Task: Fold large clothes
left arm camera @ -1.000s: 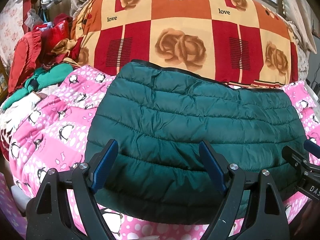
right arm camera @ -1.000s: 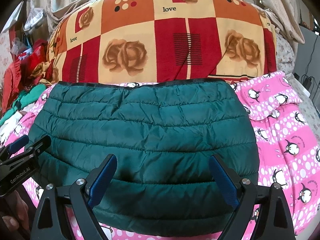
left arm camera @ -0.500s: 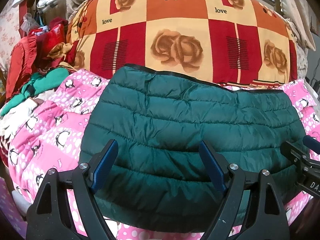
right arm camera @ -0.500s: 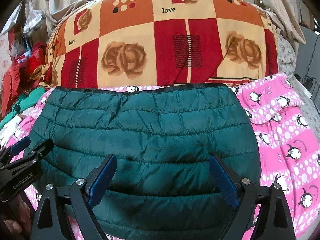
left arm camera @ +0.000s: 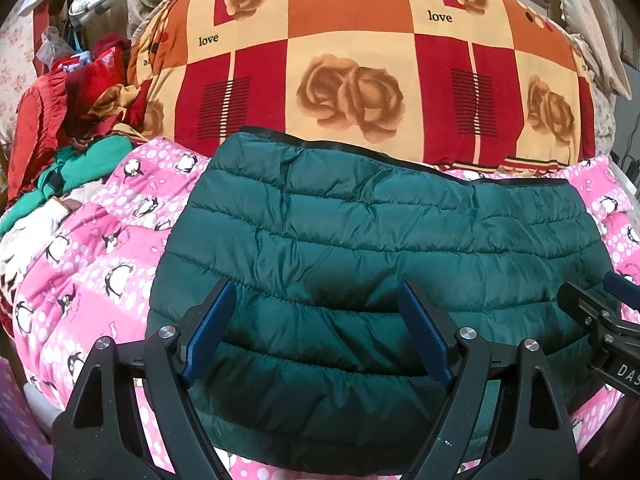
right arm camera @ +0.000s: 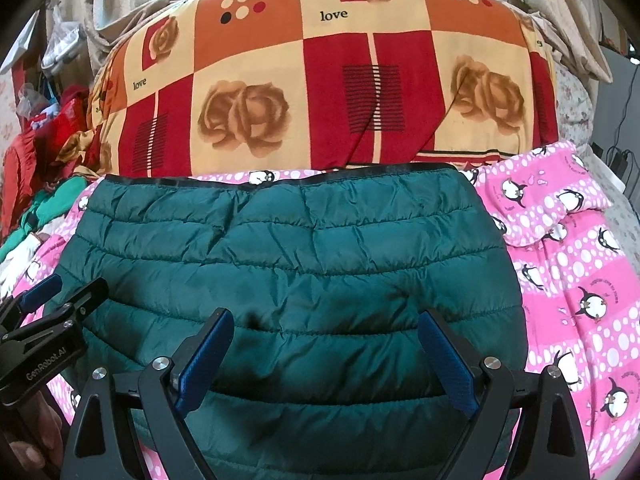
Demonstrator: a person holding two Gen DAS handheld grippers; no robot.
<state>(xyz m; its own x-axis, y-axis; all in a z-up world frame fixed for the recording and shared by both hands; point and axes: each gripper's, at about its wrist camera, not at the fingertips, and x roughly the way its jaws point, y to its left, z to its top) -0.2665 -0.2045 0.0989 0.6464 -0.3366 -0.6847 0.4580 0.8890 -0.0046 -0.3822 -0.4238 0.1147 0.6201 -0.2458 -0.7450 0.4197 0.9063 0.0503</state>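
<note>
Comparing with a second ago, little differs: the jacket (left arm camera: 380, 272) lies as it did, folded into a flat block on the pink sheet (left arm camera: 100, 256), so this fold looks settled. Your left gripper (left arm camera: 316, 332) and right gripper (right arm camera: 324, 356) hang spread and empty above its near edge. Its far hem is just short of the quilt (right arm camera: 320, 80); bare sheet lies on both sides.

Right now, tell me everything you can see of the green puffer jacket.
The green puffer jacket is dark teal, shiny and quilted in horizontal padded bands, with dark trim along its far edge. It lies folded into a compact, wrinkled, roughly rectangular bundle on the pink penguin blanket, its far edge near the rose-patterned quilt. Nothing grips it.
</note>
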